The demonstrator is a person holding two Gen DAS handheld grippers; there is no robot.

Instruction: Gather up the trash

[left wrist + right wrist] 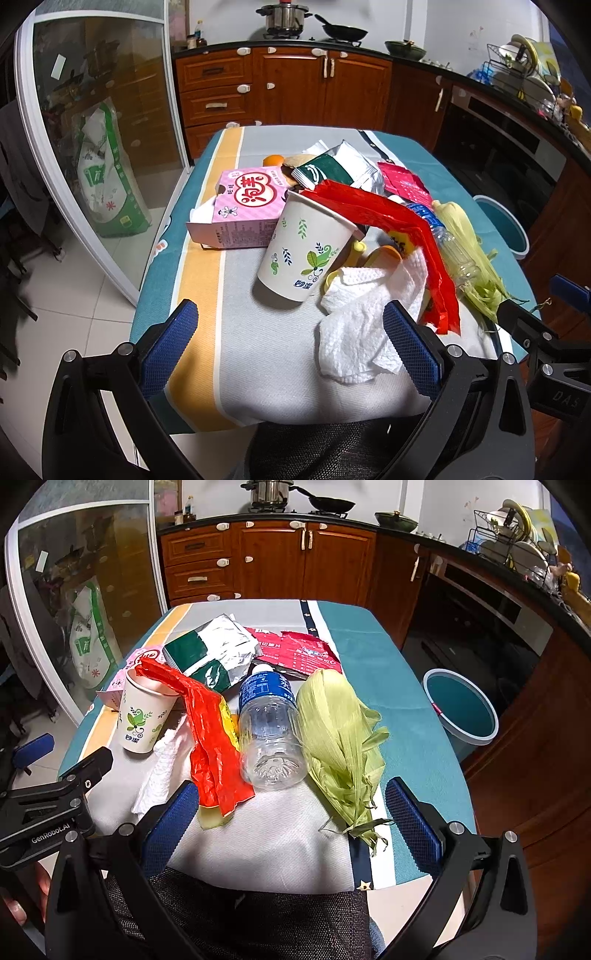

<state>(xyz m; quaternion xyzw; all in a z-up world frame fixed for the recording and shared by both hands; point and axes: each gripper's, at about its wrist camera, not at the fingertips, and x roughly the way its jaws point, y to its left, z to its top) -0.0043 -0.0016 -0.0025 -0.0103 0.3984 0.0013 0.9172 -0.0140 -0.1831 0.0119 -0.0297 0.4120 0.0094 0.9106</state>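
Blue-padded fingers of your left gripper [290, 345] and right gripper [295, 821] are spread wide, gripping nothing, at the near tabletop [413, 716] edge. Just ahead lie tissue [364, 328], a red wrapper [210, 731], bottle [269, 731] and corn husk [336, 731]. Farther back stands a cup [306, 247]; a bin [460, 709] sits off right.

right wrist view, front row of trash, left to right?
paper cup → red plastic wrapper → clear water bottle → corn husk → teal bin on the floor beyond the table edge.
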